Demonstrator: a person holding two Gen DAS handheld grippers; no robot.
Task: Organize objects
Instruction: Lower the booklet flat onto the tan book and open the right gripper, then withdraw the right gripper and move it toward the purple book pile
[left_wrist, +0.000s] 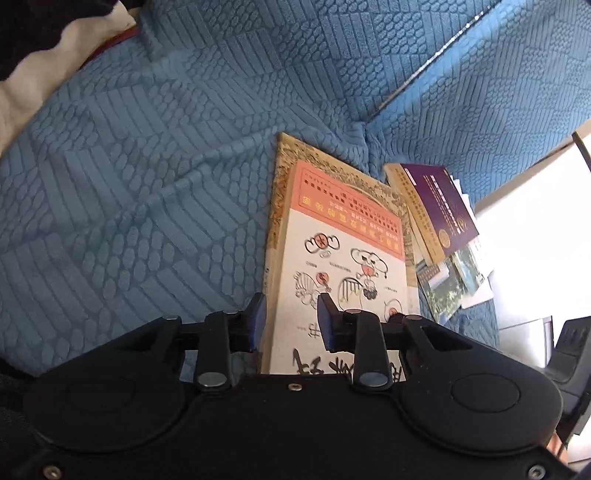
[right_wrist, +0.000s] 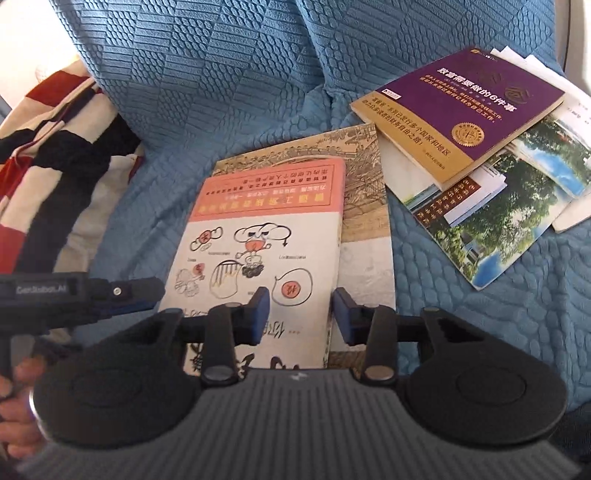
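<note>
We read the tidying as partly under way. On the blue textured sofa cover (right_wrist: 229, 74), the cartoon-cover book (right_wrist: 266, 243) with the salmon band lies on top of a larger book with an old-city drawing (right_wrist: 365, 206); the two are stacked but not squared, the lower one showing along the right and far sides. To the far right, a purple book (right_wrist: 476, 107) sits askew on a loose spread of brochures and papers (right_wrist: 509, 210), which fan out in several directions. That pile looks unsorted to us, so most of the gathering seems left to do.

Our left gripper (left_wrist: 291, 314) straddles the near left edge of the cartoon-cover book, one blue pad outside the spine and one over the cover, jaws part open; we cannot tell whether the pads press on it. Our right gripper (right_wrist: 301, 314) stands over the near right edge of the same book, jaws part open with a clear gap, and we see nothing clamped. A striped cloth (right_wrist: 55, 147) lies at the far left, apart from the books.
</note>
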